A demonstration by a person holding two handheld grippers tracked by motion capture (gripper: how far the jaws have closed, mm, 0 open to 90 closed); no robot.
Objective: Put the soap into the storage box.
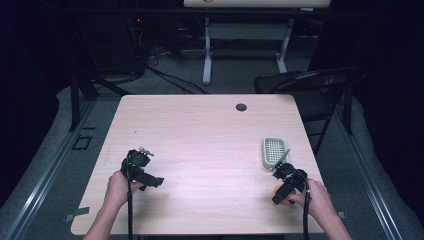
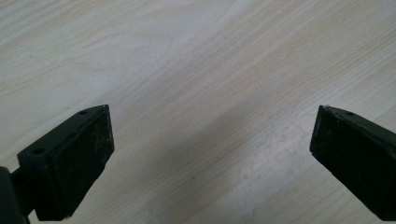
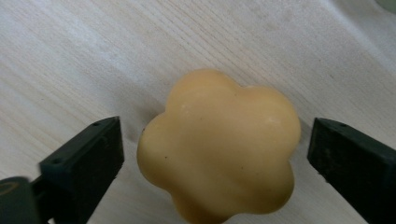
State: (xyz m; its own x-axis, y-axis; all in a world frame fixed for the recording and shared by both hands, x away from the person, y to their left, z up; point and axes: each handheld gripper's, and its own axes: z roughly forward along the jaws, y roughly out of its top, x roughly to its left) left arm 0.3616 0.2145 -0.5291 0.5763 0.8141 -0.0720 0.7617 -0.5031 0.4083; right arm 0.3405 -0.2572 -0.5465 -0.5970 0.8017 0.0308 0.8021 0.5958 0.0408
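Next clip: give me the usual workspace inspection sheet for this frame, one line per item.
Surface: pale wood-grain table, with a small dark round fitting near the far edge.
Job's things: yellow flower-shaped soap on the table near the right front; pale green slotted soap dish beyond it.
Clutter: nothing seen.
Grippers: left gripper open over bare wood; right gripper open, jaws either side of the soap, not touching it.
Cables: one black cable trails from each gripper toward the person; more lie on the floor beyond the table.
Surroundings: dark folding chair at the far right; white-legged table behind; dark room.
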